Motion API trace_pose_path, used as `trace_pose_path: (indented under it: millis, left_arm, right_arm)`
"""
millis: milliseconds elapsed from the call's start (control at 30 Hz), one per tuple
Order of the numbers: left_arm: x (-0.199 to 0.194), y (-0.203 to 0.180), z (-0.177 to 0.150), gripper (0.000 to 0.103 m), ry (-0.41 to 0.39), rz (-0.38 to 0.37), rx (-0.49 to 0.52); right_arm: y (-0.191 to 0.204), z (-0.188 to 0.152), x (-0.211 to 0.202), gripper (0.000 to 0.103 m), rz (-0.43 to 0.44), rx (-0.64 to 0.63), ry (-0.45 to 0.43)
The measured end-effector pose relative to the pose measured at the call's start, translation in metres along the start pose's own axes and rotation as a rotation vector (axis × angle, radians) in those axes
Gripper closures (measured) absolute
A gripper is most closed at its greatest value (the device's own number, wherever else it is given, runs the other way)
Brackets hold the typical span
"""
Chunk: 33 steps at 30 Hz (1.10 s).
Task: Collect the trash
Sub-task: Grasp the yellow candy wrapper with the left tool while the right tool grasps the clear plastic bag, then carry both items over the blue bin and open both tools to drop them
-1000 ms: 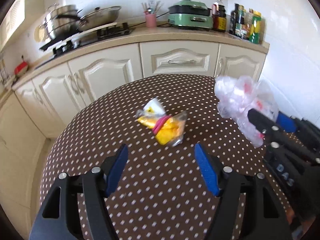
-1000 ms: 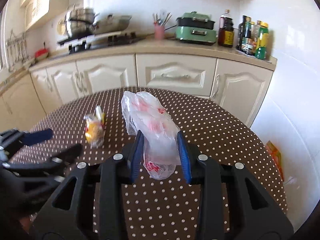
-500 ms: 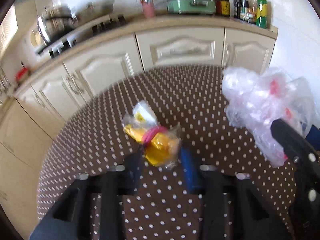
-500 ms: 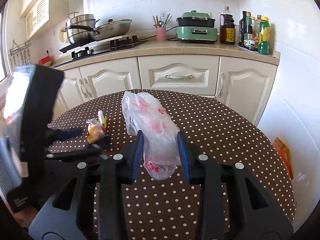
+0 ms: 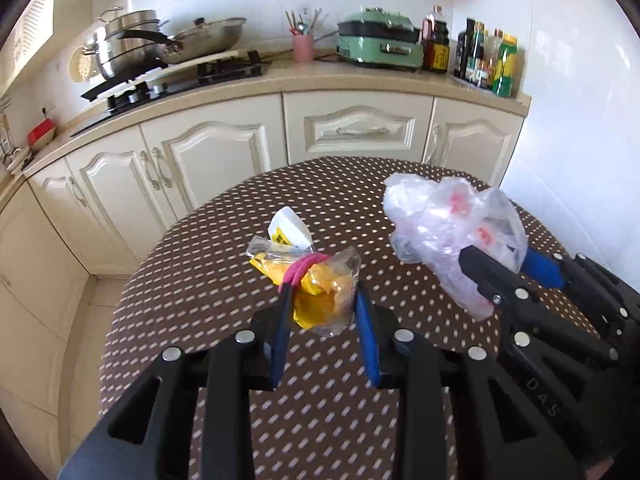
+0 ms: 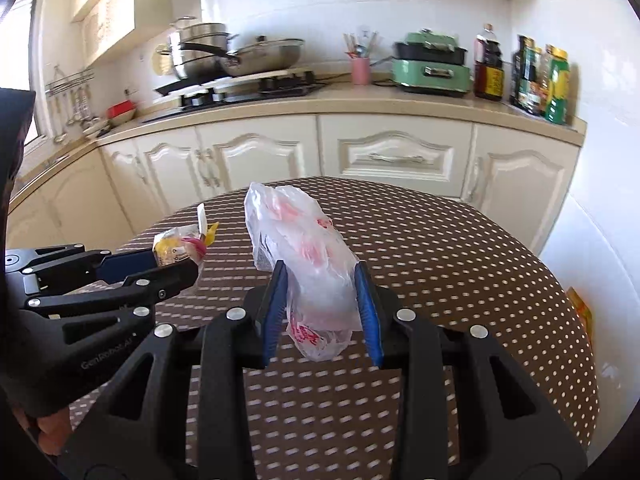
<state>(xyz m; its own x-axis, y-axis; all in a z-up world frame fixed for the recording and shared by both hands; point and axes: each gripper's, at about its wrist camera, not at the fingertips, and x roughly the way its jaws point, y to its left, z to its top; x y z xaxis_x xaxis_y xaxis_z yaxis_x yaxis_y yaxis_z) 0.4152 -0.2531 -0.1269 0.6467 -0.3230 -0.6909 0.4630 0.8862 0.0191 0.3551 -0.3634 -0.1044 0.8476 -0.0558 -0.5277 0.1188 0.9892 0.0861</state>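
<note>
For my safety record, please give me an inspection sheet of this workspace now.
Surface: round dotted table, bare apart from the trash.
Job's things: yellow wrapper and white bag, both gripped.
Clutter: nothing seen on the table.
Grippers: left gripper, jaws closing on the wrapper; right gripper shut on the bag.
Cables: nothing seen.
Surroundings: counter with pots, green cooker, bottles; orange packet on the floor.

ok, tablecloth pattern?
Brown round tablecloth with white polka dots; clearest in the right wrist view.
</note>
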Motion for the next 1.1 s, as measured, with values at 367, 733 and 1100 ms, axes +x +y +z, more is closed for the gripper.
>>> trace_pose_path:
  millis: [367,733,1100]
  left_arm:
    - [-0.093,0.105,-0.045,0.073,-0.092,0.018,-0.143]
    - [-0.164,0.264,-0.139,0.073,-0.105,0.152,-0.336]
    - [-0.139,0.394,-0.276,0.073,0.045,0.259,-0.583]
  right_arm:
    - [0.121,0.011,-0.05,0.069,0.132,-0.121,-0.05]
    - [0.307,-0.011,-0.048,0.069,0.365,-0.266,0.021]
    - [0.464,-0.11,0.029,0.069,0.506,-0.387,0.269]
